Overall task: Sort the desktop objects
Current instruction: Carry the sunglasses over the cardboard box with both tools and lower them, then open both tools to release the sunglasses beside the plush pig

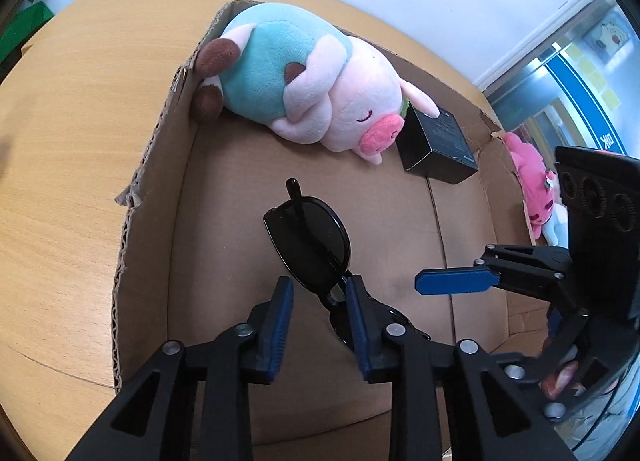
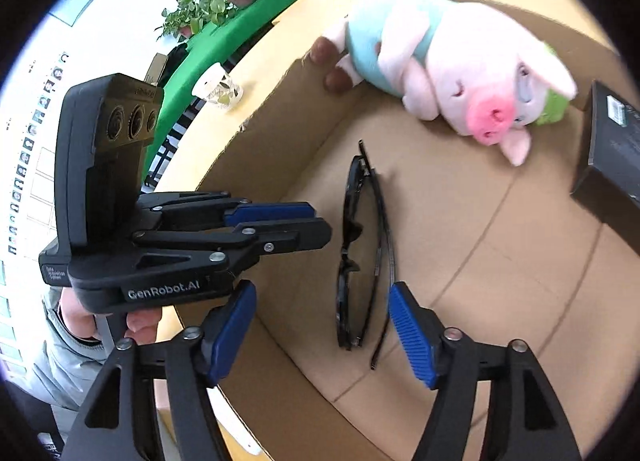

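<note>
Sunglasses (image 1: 310,239) lie folded in the cardboard box (image 1: 160,165) w/ the pig plush (image 1: 304,81) at 12 o'clock & black box (image 1: 436,141) at 2, your left gripper (image 1: 318,293) & right gripper (image 2: 322,325) both gape wide holding nothing, pink toy (image 1: 532,181) still outside.

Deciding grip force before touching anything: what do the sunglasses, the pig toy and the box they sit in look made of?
Sunglasses: glossy black frame, likely plastic, with dark lenses.
Pig toy: soft fuzzy plush fabric.
Box: brown corrugated cardboard, with fluting visible along its torn edges.
</note>
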Available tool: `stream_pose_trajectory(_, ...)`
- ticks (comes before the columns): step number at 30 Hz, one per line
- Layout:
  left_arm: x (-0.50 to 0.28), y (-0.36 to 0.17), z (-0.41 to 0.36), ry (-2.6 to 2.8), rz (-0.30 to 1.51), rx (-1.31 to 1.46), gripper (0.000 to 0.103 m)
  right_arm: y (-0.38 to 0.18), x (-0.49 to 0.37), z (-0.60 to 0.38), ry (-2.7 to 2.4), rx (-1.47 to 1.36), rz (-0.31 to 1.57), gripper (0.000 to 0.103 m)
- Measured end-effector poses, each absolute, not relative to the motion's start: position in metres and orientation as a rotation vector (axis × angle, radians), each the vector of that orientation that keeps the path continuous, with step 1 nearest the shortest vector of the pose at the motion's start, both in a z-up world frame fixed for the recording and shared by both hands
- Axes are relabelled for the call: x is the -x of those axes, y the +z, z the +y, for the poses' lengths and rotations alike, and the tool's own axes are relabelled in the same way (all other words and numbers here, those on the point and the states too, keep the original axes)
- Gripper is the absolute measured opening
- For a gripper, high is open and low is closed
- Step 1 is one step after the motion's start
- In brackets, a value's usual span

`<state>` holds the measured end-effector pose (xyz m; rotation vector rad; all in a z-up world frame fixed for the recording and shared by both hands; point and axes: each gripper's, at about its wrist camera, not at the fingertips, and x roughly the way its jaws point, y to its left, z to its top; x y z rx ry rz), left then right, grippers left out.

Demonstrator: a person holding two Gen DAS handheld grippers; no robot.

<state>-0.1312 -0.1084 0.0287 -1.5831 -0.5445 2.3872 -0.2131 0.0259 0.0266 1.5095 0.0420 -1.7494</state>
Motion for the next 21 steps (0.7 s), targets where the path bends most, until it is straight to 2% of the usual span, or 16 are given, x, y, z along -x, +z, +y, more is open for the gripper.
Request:
stream_pose_trajectory(5,0.124,0.040,-0.120,2.432,-0.582,1.516,0.027,0.004,0.210,0.004,-1.719,-1.575,0.268,0.070)
stream_pose_trajectory(6,0.122,0.043,-0.121,2.439,-0.581,1.502,0.027,0.000,0.211,0.001,-1.726,-1.580,0.301,0.064)
stream_pose_trajectory(7,0.119,0.047,-0.122,2.448,-0.572,1.486,0.027,-0.004,0.213,-0.003,-1.732,-1.590,0.343,0.048)
stream_pose_trajectory(8,0.115,0.050,-0.123,2.462,-0.550,1.477,0.027,-0.008,0.215,-0.005,-1.729,-1.600,0.368,0.038)
stream_pose_trajectory(9,0.112,0.052,-0.123,2.468,-0.535,1.466,0.027,-0.009,0.216,-0.007,-1.735,-1.592,0.387,0.031)
stream_pose_trajectory(12,0.104,0.056,-0.124,2.480,-0.498,1.435,0.027,-0.009,0.220,-0.011,-1.723,-1.609,0.390,0.028)
stream_pose_trajectory(16,0.095,0.057,-0.127,2.482,-0.512,1.396,0.028,-0.009,0.229,-0.012,-1.746,-1.626,0.268,0.026)
stream_pose_trajectory(21,0.082,0.054,-0.141,2.477,-0.569,1.364,0.029,-0.016,0.253,-0.010,-1.766,-1.657,-0.014,0.026)
